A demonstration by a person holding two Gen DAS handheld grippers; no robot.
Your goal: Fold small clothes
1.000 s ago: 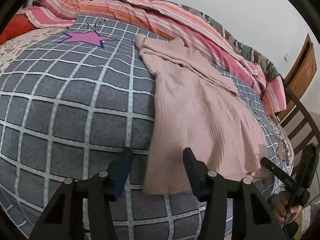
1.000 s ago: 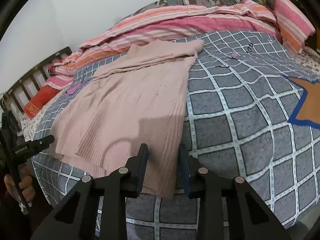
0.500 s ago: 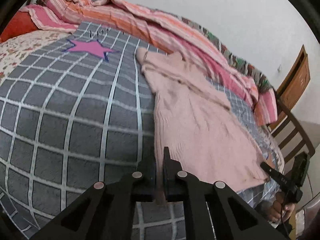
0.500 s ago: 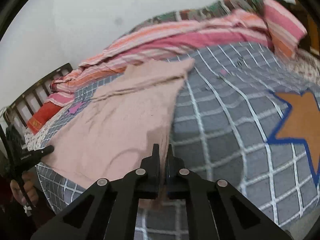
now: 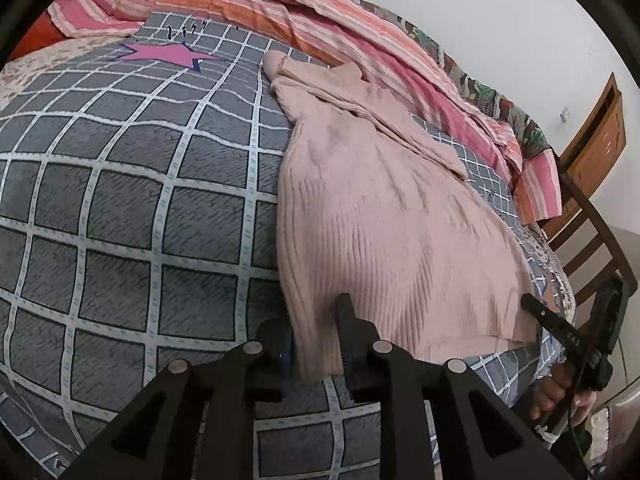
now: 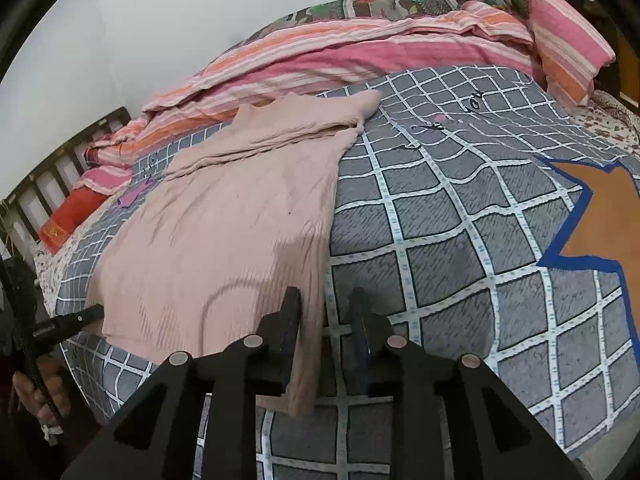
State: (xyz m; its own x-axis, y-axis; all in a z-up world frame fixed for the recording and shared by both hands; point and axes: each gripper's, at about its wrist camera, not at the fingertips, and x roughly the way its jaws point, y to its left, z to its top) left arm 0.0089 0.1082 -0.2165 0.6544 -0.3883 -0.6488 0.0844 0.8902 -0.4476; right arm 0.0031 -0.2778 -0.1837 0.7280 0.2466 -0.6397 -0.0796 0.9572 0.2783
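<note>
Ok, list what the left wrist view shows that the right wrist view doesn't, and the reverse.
Only the left wrist view: a pink star on the checked bedspread and a wooden door.
Only the right wrist view: an orange star and a red cushion.
Both: the pink knit garment spread on the bedspread, its hem corner between opening jaws, and the striped quilt.

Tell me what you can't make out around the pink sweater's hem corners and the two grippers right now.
- Pink sweater, left wrist view: hem corner under the opening left gripper is masked by its fingers; contact unclear.
- Right wrist view: right gripper, also opening, covers the other corner; the fabric looks apart from one finger.
- Sweater's underside: hidden against the checked quilt.
</note>
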